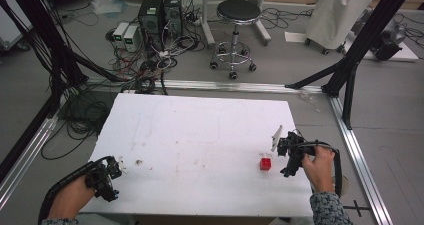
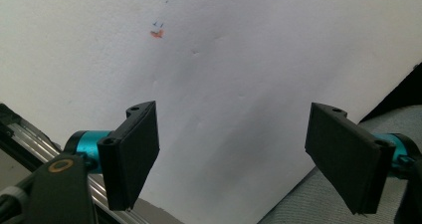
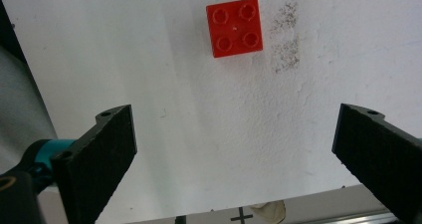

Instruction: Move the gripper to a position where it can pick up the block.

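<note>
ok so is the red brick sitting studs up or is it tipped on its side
Studs up. The right gripper view shows the red brick lying flat on the white table with all four studs facing the camera.

We record a grey floor (image 1: 280, 75) around a white table (image 1: 200, 135). Beyond it stand a black-seated stool on castors (image 1: 235, 30), two dark computer towers (image 1: 161, 12) and two small white units (image 1: 126, 36) amid tangled black cables (image 1: 85, 110). We note a white-draped unit on castors (image 1: 337, 12), black frame struts (image 1: 360, 40) and aluminium floor rails (image 1: 360, 160).
</note>
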The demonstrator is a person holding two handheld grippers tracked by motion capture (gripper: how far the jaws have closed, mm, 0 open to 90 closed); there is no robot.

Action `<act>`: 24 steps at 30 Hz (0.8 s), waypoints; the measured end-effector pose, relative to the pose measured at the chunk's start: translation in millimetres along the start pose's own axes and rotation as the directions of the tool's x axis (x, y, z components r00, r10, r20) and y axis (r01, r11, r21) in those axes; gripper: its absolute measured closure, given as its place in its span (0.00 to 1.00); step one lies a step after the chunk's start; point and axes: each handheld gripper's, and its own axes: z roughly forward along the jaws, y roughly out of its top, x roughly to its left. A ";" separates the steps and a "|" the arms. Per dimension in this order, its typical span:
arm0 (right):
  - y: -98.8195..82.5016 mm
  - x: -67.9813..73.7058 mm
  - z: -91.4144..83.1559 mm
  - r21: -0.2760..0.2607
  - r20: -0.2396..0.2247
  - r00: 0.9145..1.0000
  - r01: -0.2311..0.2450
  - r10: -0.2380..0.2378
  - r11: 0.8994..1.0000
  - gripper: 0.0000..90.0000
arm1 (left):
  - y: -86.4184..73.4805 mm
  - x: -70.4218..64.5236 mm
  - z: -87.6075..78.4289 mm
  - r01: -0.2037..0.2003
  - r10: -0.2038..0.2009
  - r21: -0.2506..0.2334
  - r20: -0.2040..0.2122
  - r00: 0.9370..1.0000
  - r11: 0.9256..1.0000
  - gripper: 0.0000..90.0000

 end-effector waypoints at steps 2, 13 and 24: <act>1.5 -0.2 0.7 0.000 0.005 1.000 0.003 -0.003 1.000 0.03 | 0.4 -0.2 0.2 0.000 0.000 0.002 0.001 1.000 1.000 0.24; 22.7 -7.5 15.3 0.013 -0.016 0.999 0.037 -0.037 0.999 0.03 | 1.1 -0.1 0.7 0.000 0.000 0.009 0.002 1.000 1.000 0.24; 33.2 -8.0 31.9 0.043 -0.026 0.998 0.066 -0.064 0.997 0.03 | 1.3 -1.0 1.2 0.005 -0.005 0.007 0.006 1.000 1.000 0.24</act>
